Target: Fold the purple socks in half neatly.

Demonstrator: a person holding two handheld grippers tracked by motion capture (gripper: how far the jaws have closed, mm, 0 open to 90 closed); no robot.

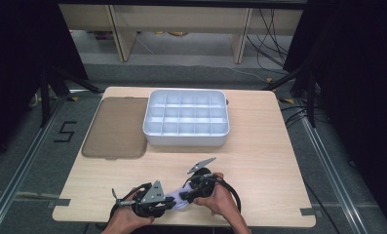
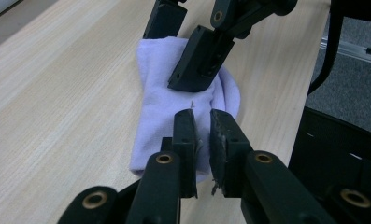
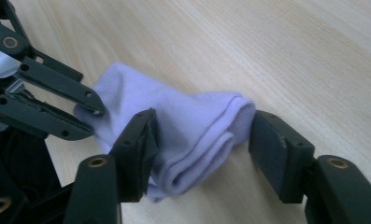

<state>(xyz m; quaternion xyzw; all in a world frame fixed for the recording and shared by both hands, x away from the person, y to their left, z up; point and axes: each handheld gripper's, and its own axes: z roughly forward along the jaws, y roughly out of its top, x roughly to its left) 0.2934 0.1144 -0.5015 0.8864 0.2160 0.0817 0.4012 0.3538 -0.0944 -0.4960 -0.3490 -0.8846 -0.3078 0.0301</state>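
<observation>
Right gripper view: right fingers spread around sock, not pinching; left fingers clamped on cloth at 9 o'clock. Could unfold sock if tugged unevenly.

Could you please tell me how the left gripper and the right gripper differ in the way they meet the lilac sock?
The left gripper has its jaws nearly together, pinching one end of the lilac sock; the right gripper has its jaws spread wide, straddling the sock's folded end. The left gripper's pads press the fabric, whereas the right gripper's far pad stands just off it. Both sit low over the table, facing each other.
</observation>
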